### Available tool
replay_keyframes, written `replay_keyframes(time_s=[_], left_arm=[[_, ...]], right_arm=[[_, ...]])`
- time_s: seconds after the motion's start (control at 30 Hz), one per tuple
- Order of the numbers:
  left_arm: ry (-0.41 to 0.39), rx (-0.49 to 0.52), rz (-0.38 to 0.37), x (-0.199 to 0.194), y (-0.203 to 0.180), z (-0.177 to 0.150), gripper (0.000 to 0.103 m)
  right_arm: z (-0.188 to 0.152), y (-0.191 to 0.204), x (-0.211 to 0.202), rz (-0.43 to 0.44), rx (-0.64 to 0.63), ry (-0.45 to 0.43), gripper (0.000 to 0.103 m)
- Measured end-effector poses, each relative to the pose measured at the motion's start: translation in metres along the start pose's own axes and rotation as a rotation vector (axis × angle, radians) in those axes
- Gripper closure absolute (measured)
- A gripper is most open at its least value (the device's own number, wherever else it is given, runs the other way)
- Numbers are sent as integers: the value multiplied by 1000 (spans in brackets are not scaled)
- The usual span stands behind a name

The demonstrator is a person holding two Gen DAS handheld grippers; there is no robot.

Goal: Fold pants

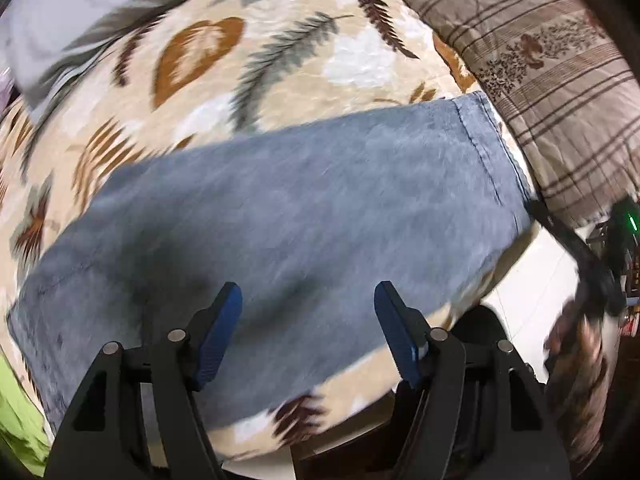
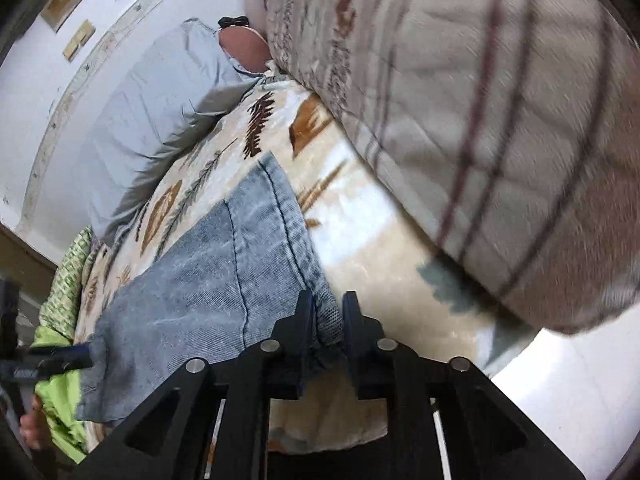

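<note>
Denim pants [image 1: 280, 208] lie flat on the leaf-print blanket [image 1: 224, 60] on the bed. Left hand-held gripper [image 1: 308, 300] hovers above them, jaws wide, nothing between. Right hand-held gripper [image 2: 326, 308], jaws narrow, pinches the pants' hem edge.

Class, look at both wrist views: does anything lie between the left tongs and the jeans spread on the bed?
Nothing visible does. The left tongs hang open directly over the jeans, with only air between. The jeans lie flat on the leaf-print blanket; the right tongs straddle their hem at the far end.
</note>
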State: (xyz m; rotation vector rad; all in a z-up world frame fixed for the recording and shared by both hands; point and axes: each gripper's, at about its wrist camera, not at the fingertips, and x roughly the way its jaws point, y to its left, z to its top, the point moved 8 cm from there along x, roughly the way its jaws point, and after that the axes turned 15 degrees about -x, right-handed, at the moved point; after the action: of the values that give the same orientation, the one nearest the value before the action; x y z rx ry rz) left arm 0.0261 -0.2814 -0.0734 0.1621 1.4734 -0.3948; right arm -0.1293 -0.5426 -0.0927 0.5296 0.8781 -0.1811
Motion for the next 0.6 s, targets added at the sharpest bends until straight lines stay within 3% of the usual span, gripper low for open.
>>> replay_keyframes(time_s=[0.03,0.1,0.13,0.33,0.6], left_arm=[[11,4,-4,4,-10,9,35],[25,21,-16,8,-28,24,35],[29,34,-16,10,-38,32,35],[71,142,-48,29,-105,67,35],[111,215,-80,60,-163,113,33]], right_arm=[[-1,-1,-8,25,27,-28,78],[-8,-1,-20,71,73,-66,58],[-14,0,-21,90,85,-66,56],[-43,6,1,181,151,-22,56],[-56,5,7,282,244,-50,56]])
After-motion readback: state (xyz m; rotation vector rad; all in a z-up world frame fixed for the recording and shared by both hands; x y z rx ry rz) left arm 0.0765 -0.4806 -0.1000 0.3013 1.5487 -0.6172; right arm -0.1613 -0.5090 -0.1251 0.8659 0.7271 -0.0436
